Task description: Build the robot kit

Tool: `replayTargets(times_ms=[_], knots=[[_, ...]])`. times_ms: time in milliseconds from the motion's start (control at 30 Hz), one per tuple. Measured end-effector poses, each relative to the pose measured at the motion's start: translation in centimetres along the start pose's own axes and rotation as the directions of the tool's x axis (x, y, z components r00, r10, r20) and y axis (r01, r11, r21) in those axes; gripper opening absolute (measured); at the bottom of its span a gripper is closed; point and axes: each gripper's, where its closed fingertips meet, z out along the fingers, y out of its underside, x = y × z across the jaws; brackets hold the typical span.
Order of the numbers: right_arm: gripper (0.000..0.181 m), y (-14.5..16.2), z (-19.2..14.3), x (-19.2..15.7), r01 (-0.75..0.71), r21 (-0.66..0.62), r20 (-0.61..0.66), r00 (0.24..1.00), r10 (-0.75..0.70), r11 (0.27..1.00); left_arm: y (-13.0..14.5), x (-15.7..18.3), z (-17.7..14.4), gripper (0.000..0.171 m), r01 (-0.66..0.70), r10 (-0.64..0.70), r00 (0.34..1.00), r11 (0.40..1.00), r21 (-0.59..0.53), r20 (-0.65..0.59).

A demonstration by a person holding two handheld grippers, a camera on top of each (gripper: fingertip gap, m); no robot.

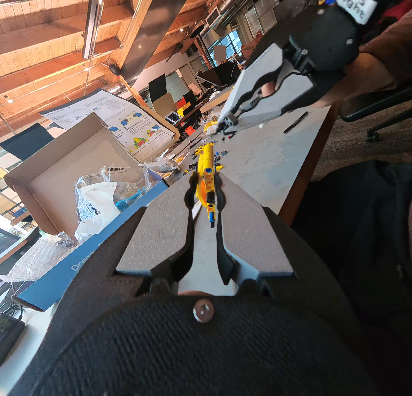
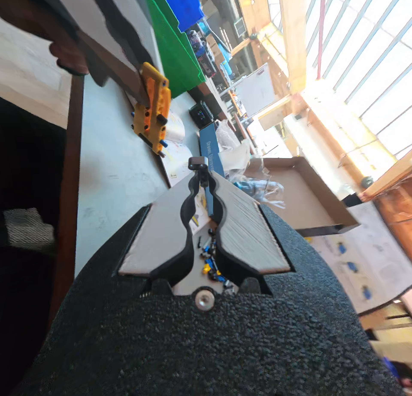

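Note:
My left gripper (image 1: 206, 180) is shut on a yellow toy-brick assembly (image 1: 207, 178) with blue and black pins, held above the grey table (image 1: 256, 162). The same assembly shows in the right wrist view (image 2: 153, 109), gripped by the left gripper's fingers (image 2: 124, 73). My right gripper (image 2: 202, 175) is shut on a small grey and black connector piece (image 2: 199, 166). In the left wrist view the right gripper (image 1: 229, 120) hangs over the far part of the table, with the grey piece (image 1: 229, 119) at its tips. Small loose pieces (image 1: 200, 160) lie on the table between the two grippers.
An open cardboard box (image 1: 73, 162) with crumpled plastic bags (image 1: 107, 191) stands at the left, a blue box edge (image 1: 89, 258) beside it. Printed instruction sheets (image 1: 124, 117) lean behind it. A black pen (image 1: 295, 122) lies near the table's right edge. A green bin (image 2: 176, 51) stands farther along. One gripper's finger ends stand about 8 centimeters off the other's.

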Motion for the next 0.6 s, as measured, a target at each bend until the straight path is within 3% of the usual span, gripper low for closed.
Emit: replayTargets(times_ms=[200,600], knots=[[0.006,3.0,0.8,1.6,-0.238,-0.042,0.003,0.971,0.239,0.970,0.8,-0.6,-0.4,0.012,0.011,-0.010,1.000,0.999,-0.030,0.016],[0.007,6.6,1.6,2.3,-0.402,-0.114,0.002,0.914,0.405,0.909,0.6,-2.7,-1.0,0.012,0.162,-0.162,0.986,0.987,0.005,0.047]])
